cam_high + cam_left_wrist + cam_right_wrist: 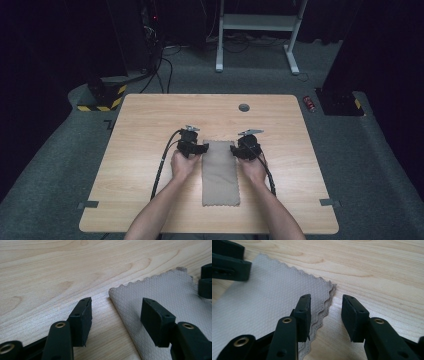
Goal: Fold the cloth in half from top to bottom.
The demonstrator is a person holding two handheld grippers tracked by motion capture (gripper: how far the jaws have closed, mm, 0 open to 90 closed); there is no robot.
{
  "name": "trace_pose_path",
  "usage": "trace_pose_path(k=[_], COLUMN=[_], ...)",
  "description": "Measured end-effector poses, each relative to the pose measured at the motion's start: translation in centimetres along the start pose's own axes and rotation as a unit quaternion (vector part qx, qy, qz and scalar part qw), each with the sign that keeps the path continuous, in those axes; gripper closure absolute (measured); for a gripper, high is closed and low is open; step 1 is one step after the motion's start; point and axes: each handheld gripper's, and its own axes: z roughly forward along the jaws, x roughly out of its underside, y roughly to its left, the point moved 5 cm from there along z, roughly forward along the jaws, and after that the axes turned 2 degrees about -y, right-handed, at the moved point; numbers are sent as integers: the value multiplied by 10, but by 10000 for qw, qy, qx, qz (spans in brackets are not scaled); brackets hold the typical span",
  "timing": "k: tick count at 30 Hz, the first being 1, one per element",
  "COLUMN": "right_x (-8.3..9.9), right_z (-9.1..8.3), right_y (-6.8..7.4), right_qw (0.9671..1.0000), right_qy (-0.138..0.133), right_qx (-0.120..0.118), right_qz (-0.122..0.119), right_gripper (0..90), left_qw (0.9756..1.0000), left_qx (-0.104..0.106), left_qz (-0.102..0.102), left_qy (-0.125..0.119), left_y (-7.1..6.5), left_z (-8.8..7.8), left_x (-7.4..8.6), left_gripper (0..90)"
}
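Observation:
A grey-beige cloth (220, 175) with a scalloped edge lies folded into a long strip in the middle of the wooden table (150, 125). My left gripper (199, 148) is at the strip's far left corner and stands open. In the left gripper view, the left gripper (116, 312) has the cloth (160, 290) edge running between its jaws, one over fabric and one over bare wood. My right gripper (239, 150) is open at the far right corner. In the right gripper view, the right gripper (325, 312) straddles the layered edge of the cloth (269, 295) without pressing it.
A round cable hole (244, 107) is in the table's far part. Grey tape marks (87, 204) sit near the front corners. On the floor beyond are a red can (310, 103), a white desk frame (257, 22) and a yellow-black striped base (102, 97).

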Motion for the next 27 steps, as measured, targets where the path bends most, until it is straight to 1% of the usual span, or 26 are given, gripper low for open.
trace_pose_path(k=[2,3,4,5,6,7,8,9,12,14,15,17,18,19,22,24,25,26,27], right_x=[0,-3,-3,-7,-7,-9,-9,-9,-9,-10,-10,-10,-10,-10,-10,-10,-10,-10,-10], right_z=[1,4,4,7,7,10,11,12,12,12,12,12,12,12,12,12,12,12,12], right_y=[0,0,0,2,2,5,6,6,6,7,7,9,9,10,11,13,14,14,15], right_qw=[10000,10000,10000,9999,9999,9997,9995,9994,9995,9994,9993,9990,9991,9991,9990,9989,9989,9989,9985], right_qy=[-40,-48,-48,20,20,16,-4,-30,-27,-23,-23,-23,-18,-5,0,34,41,41,46], right_qx=[41,53,53,104,104,186,224,236,237,234,215,217,199,184,122,100,85,85,106], right_qz=[9,11,11,-63,-63,-180,-235,-247,-218,-263,-306,-385,-382,-391,-434,-450,-470,-470,-529], right_gripper=[596,593,593,593,593,602,605,609,621,657,678,708,721,735,799,841,856,856,877], left_qw=[10000,10000,10000,9999,9999,9997,9997,9996,9994,9992,9986,9979,9979,9978,9978,9979,9980,9980,9985], left_qx=[-9,-56,-56,-103,-103,-178,-178,-216,-238,-270,-314,-354,-354,-294,-212,-177,-117,-117,-46], left_qz=[2,46,46,107,107,159,159,200,243,300,417,544,544,586,630,621,611,611,535], left_qy=[5,3,3,12,12,7,7,18,-8,-24,-29,2,2,48,65,68,96,96,126], left_y=[0,0,0,-1,-1,-2,-2,-3,-3,-4,-5,-7,-7,-8,-10,-11,-11,-11,-11], left_z=[0,0,0,0,0,0,0,1,2,2,3,3,3,3,3,3,3,3,4], left_x=[0,1,1,1,1,1,1,1,0,0,1,1,1,0,0,0,-1,-1,-1], left_gripper=[428,433,439,445,454,465,472,476,492,525,536,564,588,612,683,730,758,780,811])
